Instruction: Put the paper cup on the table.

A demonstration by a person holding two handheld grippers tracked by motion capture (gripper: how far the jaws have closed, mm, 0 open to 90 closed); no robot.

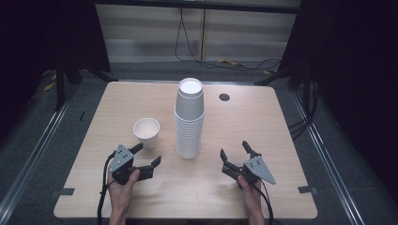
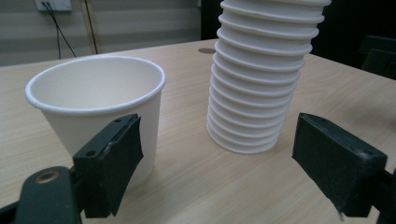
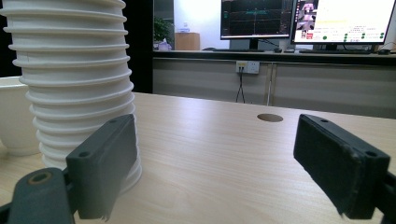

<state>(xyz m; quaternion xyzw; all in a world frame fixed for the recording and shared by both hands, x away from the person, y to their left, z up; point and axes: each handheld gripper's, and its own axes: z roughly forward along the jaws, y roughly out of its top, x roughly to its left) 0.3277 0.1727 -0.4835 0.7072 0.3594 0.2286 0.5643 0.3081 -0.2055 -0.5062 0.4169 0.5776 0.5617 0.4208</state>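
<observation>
From the high view we are seeing both tongs, left [image 1: 148, 155] and right [image 1: 234, 152], wide and empty beside the cup stack [image 1: 189, 119]. In the left gripper view, the single cup [image 2: 100, 109] is sitting just beyond one jaw. In the right gripper view, a sideways nudge is risking toppling this tall stack.

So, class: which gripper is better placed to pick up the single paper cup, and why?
Probably the left gripper: open, right beside the single cup. The right gripper has the cup stack in its way.

Right hand-held gripper [image 3: 229, 172] jaws wide apart, nothing between; cup stack [image 3: 70, 74] near left on bench [image 3: 210, 154]; monitors [image 3: 299, 21] far behind.
</observation>
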